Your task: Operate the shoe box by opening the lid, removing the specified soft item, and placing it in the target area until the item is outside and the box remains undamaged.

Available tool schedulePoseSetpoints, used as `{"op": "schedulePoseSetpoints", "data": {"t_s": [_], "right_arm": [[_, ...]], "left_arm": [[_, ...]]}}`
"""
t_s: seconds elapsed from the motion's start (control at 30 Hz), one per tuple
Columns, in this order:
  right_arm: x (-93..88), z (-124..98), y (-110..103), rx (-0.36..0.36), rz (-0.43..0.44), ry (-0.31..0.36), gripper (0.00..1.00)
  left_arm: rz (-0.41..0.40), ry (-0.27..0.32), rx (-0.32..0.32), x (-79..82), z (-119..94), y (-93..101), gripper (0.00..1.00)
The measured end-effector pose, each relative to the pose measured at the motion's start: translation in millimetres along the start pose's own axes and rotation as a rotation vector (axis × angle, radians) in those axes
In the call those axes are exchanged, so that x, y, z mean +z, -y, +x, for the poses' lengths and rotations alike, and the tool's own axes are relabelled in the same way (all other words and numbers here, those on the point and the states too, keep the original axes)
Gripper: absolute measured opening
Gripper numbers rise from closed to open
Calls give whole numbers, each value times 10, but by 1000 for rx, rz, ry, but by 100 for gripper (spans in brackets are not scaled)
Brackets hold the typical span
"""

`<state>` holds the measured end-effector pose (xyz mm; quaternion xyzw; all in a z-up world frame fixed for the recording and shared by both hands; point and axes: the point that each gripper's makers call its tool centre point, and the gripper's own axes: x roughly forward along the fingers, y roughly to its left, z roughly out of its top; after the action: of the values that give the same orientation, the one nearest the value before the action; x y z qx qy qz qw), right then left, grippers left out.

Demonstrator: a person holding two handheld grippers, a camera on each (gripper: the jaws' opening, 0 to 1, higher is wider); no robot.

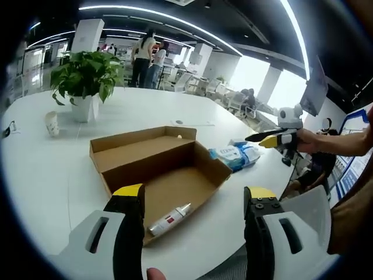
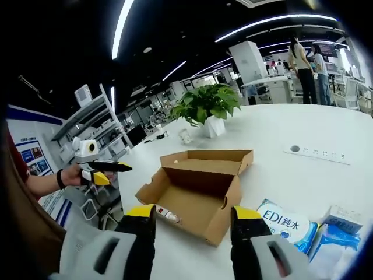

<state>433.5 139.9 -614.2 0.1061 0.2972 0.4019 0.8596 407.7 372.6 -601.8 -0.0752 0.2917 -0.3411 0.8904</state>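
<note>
On white table [image 1: 46,169], open shoe box [image 1: 154,166], office behind

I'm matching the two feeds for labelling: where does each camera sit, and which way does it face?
Left gripper view: rides the left gripper, facing the open brown cardboard shoe box; the person's forearm holds the right gripper at right.
Right gripper view: rides the right gripper, facing the box; a hand holds the left gripper at left.
Shared: box, white round table, potted green plant.
</note>
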Motion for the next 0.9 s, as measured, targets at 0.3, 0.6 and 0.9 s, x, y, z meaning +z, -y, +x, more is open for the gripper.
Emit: {"op": "schedulePoseSetpoints", "data": {"t_s": [0.3,0.6,0.9], "right_arm": [[-4,47,-75,9,59,79,52],[-269,169,-267,19,38,18,52],[-329,307,-371,35,-28,-41,50]], "left_arm": [[-13,6,17,-18,-18,-64,70],[-18,-5,23,-88,-71,-100,70],[-27,2,29,-144,-155,-100,70]]}}
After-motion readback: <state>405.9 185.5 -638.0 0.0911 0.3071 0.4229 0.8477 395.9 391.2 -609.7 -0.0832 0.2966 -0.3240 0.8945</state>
